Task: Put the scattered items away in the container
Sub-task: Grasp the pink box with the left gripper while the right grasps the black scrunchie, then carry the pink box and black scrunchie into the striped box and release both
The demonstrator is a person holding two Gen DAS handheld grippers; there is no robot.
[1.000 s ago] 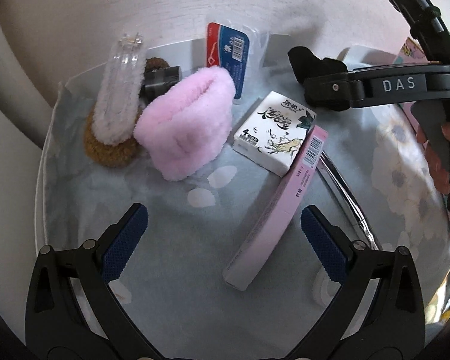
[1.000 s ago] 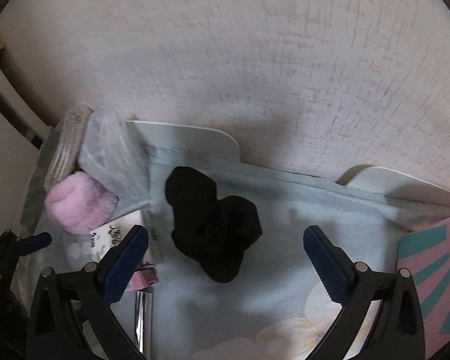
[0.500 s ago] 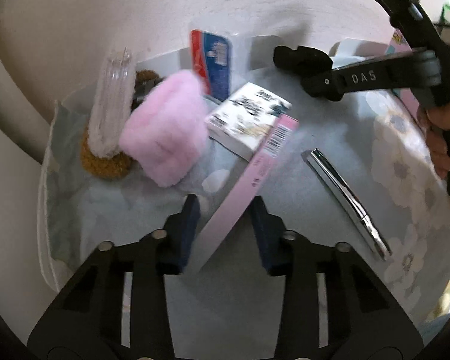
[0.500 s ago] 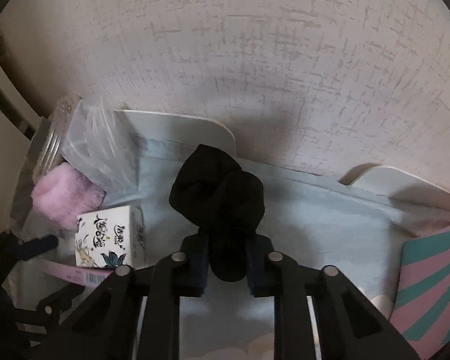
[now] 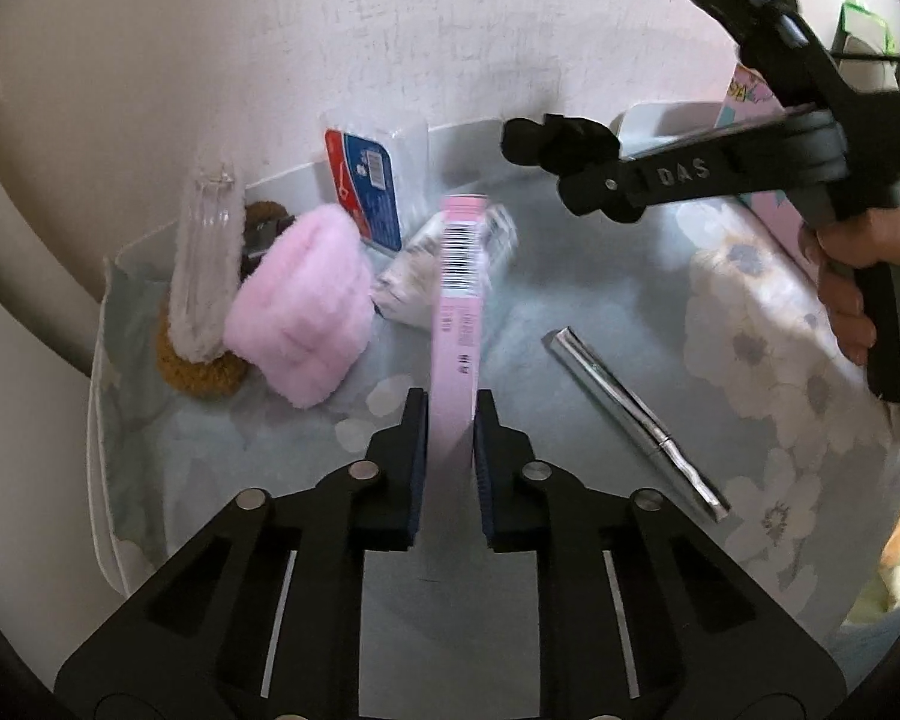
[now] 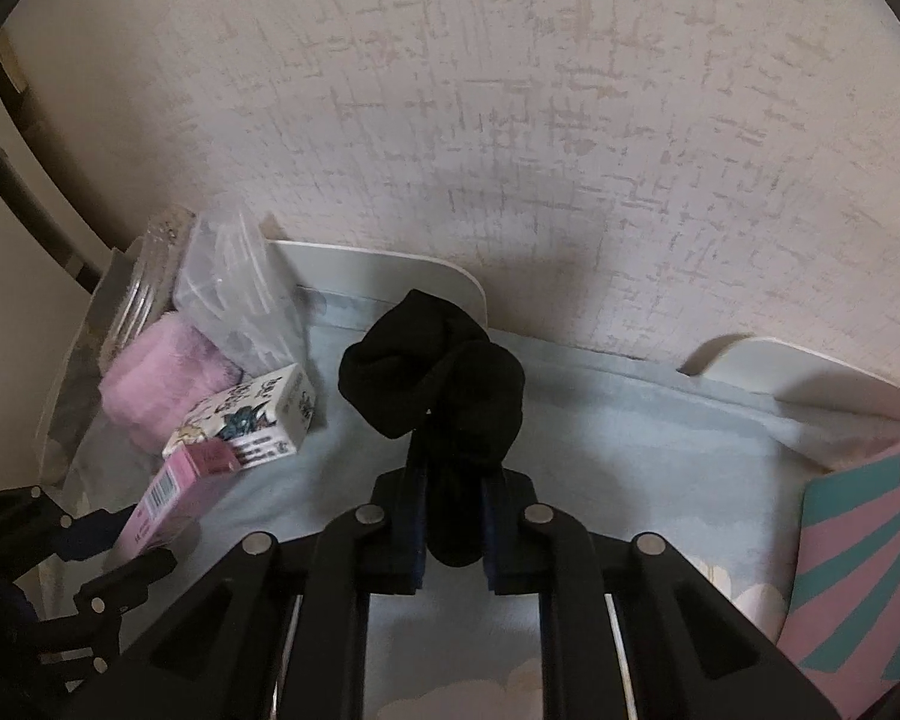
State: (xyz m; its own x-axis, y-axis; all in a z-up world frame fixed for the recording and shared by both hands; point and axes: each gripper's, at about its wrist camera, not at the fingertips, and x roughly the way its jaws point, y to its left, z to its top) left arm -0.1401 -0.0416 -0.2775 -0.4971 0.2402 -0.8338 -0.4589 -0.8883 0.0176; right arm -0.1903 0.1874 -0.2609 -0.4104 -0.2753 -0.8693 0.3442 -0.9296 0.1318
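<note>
The flowered cloth (image 5: pixel 576 300) covers a surface against the wall, with small items crowded at its far left corner, likely awaiting collection. The left gripper (image 5: pixel 450 420), whose jaws have just been closing, is clamped on the long pink box (image 5: pixel 459 312), which juts forward between its pads. The right gripper (image 6: pixel 453 516) is pinched tight on the black sock (image 6: pixel 432 384), bunched just above its tips, both seemingly taken up for the container, which I cannot identify.

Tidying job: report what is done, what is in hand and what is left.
Done: nothing visibly put away; no container is identifiable in either view.
In hand: the left gripper, whose jaws have just been closing, is shut on the long pink box; the right gripper is shut on the black sock bundle.
Left on the floral cloth: silver pen, tissue pack, pink fluffy band, floss pick pack.
</note>
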